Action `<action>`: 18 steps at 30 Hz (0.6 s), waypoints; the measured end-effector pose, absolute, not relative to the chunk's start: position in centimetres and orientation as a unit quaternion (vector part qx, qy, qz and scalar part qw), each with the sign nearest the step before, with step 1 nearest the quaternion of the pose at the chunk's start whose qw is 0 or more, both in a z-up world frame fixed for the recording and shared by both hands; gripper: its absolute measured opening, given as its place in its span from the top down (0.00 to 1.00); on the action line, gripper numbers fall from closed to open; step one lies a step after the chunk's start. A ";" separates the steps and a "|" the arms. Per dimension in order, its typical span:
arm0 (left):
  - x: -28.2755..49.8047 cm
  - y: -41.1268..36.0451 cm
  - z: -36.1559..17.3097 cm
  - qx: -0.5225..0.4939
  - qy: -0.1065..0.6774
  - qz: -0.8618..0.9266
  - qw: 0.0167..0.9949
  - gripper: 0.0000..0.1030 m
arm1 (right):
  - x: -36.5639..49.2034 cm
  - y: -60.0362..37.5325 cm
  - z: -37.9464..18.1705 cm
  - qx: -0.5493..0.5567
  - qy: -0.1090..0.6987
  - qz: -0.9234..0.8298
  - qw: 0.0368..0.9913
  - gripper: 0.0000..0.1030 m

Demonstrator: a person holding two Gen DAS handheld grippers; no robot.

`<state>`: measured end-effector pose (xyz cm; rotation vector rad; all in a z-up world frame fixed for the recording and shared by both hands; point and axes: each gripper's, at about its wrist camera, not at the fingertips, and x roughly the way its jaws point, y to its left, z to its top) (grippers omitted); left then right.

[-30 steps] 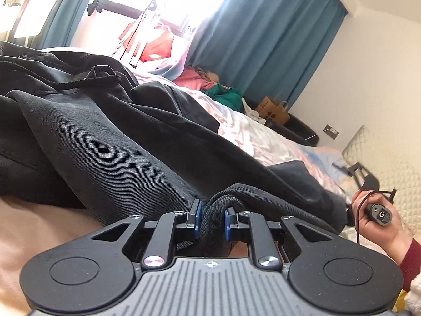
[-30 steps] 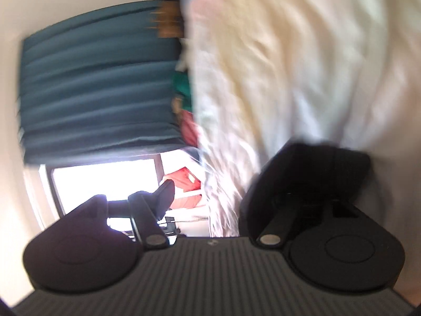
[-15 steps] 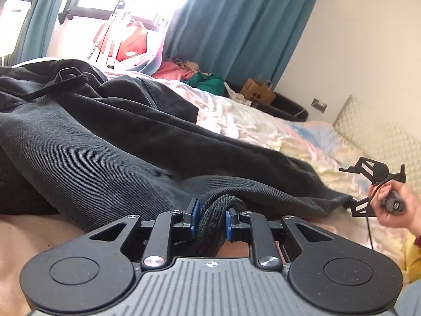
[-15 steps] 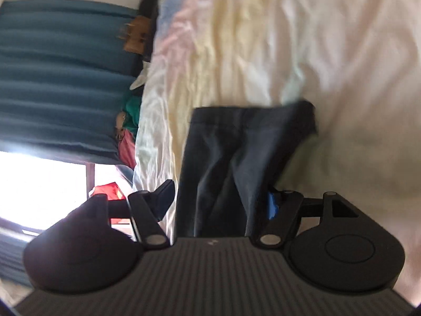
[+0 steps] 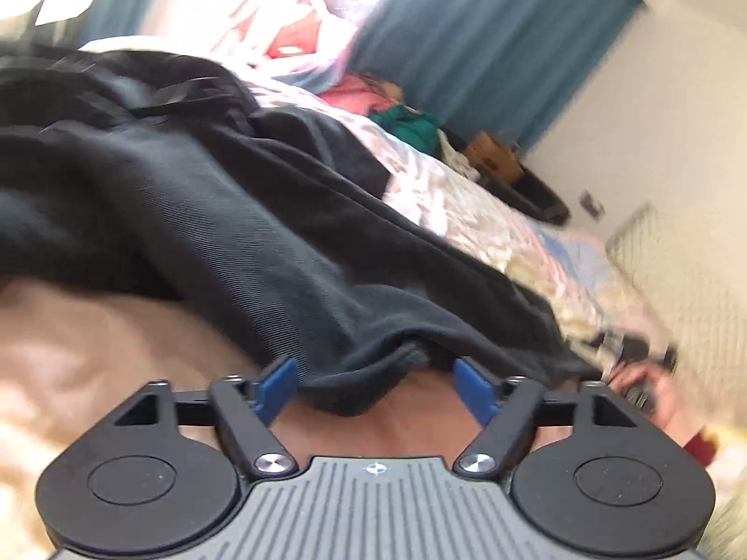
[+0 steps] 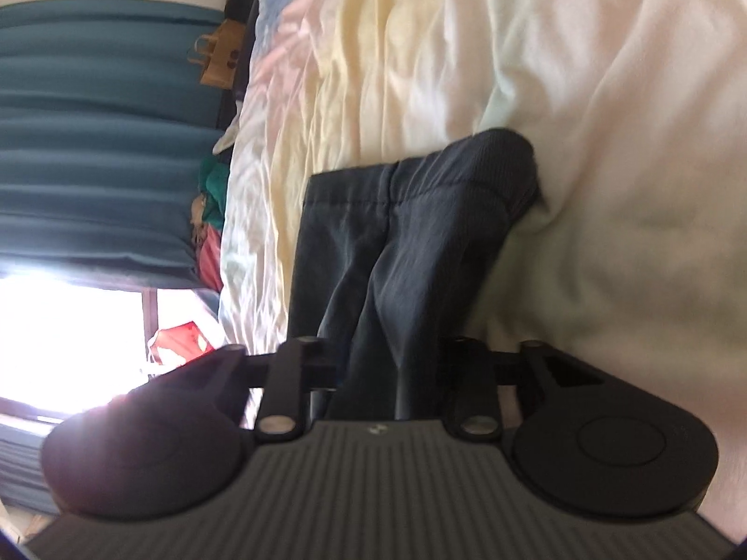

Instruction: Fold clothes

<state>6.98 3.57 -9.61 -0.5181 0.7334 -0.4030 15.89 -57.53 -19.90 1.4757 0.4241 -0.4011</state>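
Dark grey trousers (image 5: 233,233) lie spread across the bed. In the left wrist view their thick hem (image 5: 355,387) sags loose between the blue pads (image 5: 275,382) of my left gripper (image 5: 373,382), which is open. The right wrist view is rolled sideways. There a trouser leg end (image 6: 420,196) rests on the pale sheet (image 6: 607,140) and runs back between the fingers of my right gripper (image 6: 392,364), which have drawn in against the cloth on both sides. A hand (image 5: 653,392) holding that gripper shows blurred at the right edge.
A beige blanket (image 5: 93,350) lies under the near side of the trousers. Pink and green clothes (image 5: 411,126) are heaped at the bed's far end. Teal curtains (image 5: 490,46), a paper bag (image 5: 495,158) and a quilted headboard (image 5: 677,280) ring the bed.
My left gripper has opened and let go of the hem, which now droops between its pads. My right gripper has narrowed from wide open onto the trouser leg.
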 end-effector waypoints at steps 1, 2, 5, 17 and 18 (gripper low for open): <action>6.9 5.2 -9.9 -0.291 0.352 -0.174 0.872 0.15 | 16.0 -57.8 -20.1 0.663 0.185 -0.184 0.701 0.83; 7.0 6.8 -10.3 -0.333 0.353 -0.151 0.861 0.15 | 15.9 -58.0 -20.1 0.660 0.181 -0.189 0.704 0.85; 7.5 12.4 -13.1 -0.479 0.347 -0.052 0.805 0.15 | 16.0 -58.0 -19.7 0.647 0.168 -0.203 0.716 0.93; 8.8 21.8 -15.4 -0.636 0.222 0.118 0.729 0.86 | 16.0 -58.4 -18.0 0.615 0.108 -0.234 0.746 0.94; 8.7 22.1 -14.5 -0.626 0.223 0.120 0.737 0.88 | 15.9 -58.6 -18.2 0.619 0.106 -0.237 0.742 0.94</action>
